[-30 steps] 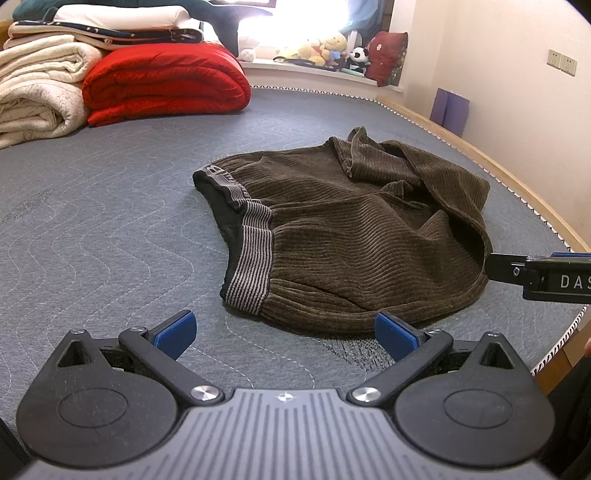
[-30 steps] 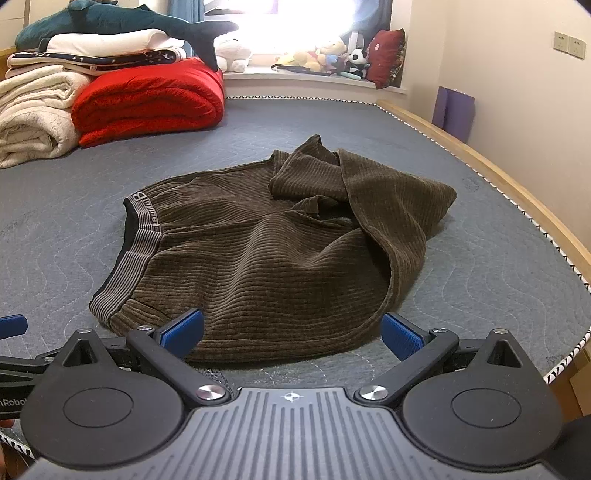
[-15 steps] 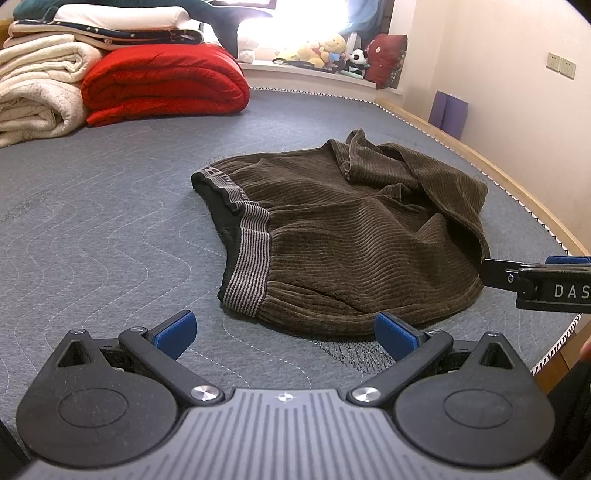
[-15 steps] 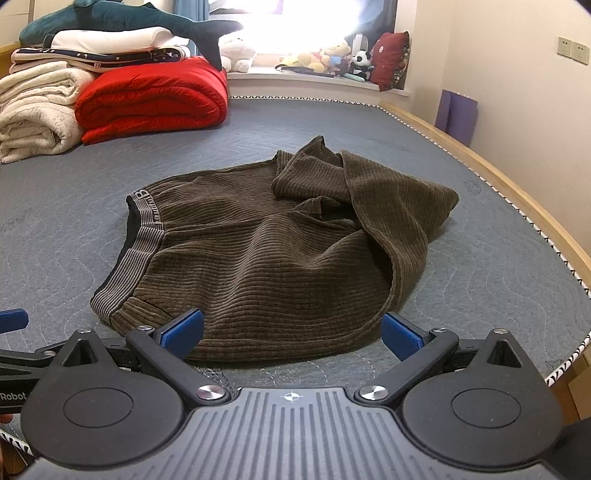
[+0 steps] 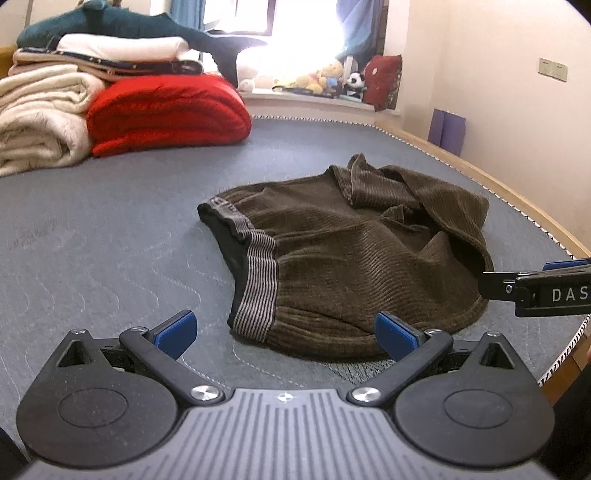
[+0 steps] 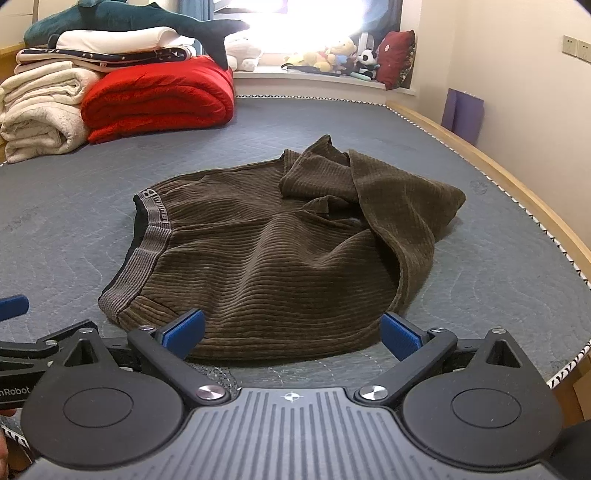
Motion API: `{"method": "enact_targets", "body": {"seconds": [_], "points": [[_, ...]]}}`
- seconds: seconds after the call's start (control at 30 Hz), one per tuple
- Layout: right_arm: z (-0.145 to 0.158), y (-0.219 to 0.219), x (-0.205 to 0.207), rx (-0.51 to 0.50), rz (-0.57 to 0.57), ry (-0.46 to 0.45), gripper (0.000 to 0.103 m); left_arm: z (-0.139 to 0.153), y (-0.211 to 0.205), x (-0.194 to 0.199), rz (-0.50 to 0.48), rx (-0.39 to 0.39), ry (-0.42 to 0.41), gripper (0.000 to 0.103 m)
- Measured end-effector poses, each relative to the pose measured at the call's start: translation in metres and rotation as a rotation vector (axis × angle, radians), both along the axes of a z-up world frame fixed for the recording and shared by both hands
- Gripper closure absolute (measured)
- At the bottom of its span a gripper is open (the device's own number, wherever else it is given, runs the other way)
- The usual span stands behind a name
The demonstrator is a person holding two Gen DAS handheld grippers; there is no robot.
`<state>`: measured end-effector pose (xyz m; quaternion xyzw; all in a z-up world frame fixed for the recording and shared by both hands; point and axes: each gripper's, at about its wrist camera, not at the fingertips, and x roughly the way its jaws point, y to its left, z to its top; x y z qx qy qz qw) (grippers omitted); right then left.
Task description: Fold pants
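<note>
Brown corduroy pants [image 5: 351, 258] lie bunched on the grey mattress [image 5: 110, 240], with the striped grey waistband [image 5: 258, 288] at the left and the legs folded over at the back right. They also show in the right wrist view [image 6: 277, 251]. My left gripper [image 5: 286, 334] is open and empty, just short of the near hem by the waistband. My right gripper [image 6: 291, 334] is open and empty at the near hem, right of the left one. The right gripper's side shows in the left wrist view [image 5: 535, 290].
A red folded blanket [image 5: 166, 110] and cream blankets [image 5: 40, 118] are stacked at the far left, with a plush shark [image 5: 110, 26] on top. Soft toys [image 5: 332, 77] sit on the window sill. The wooden bed edge [image 5: 517, 199] runs along the right.
Both grippers have tilted up and drawn slightly nearer the pants' hem. The pants have not moved. Both grippers stay open.
</note>
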<state>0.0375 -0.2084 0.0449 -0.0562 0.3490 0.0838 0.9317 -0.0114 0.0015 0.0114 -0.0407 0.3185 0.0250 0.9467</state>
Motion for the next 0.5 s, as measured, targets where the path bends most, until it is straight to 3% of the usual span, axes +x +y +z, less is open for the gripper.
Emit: {"method": "enact_targets", "body": {"seconds": [0.03, 0.07, 0.1, 0.17, 0.23, 0.3, 0.4, 0.5], "points": [[0.000, 0.000, 0.000, 0.001, 0.002, 0.002, 0.007, 0.001, 0.002, 0.000, -0.006, -0.003, -0.002, 0.015], [0.000, 0.001, 0.000, 0.002, 0.004, 0.002, 0.008, 0.001, 0.005, 0.002, -0.015, -0.010, 0.012, 0.033], [0.001, 0.001, 0.000, 0.004, 0.005, 0.002, 0.010, 0.000, 0.009, 0.006, -0.027, -0.031, 0.047, 0.040], [0.002, 0.001, -0.001, 0.013, 0.014, 0.000, 0.020, -0.001, 0.020, 0.013, -0.038, -0.070, 0.092, 0.066], [0.003, 0.000, -0.001, 0.030, 0.031, -0.001, 0.043, 0.001, 0.036, 0.020, -0.035, -0.120, 0.097, 0.077], [0.004, 0.002, -0.001, 0.050, 0.057, 0.000, 0.055, 0.004, 0.052, 0.031, -0.035, -0.140, 0.112, 0.078], [0.000, 0.014, 0.001, 0.058, 0.098, 0.007, 0.056, 0.005, 0.072, 0.051, -0.006, -0.110, 0.110, 0.078], [-0.012, 0.037, 0.010, 0.068, 0.149, 0.044, 0.056, -0.006, 0.102, 0.076, 0.013, -0.217, 0.124, 0.078]]}}
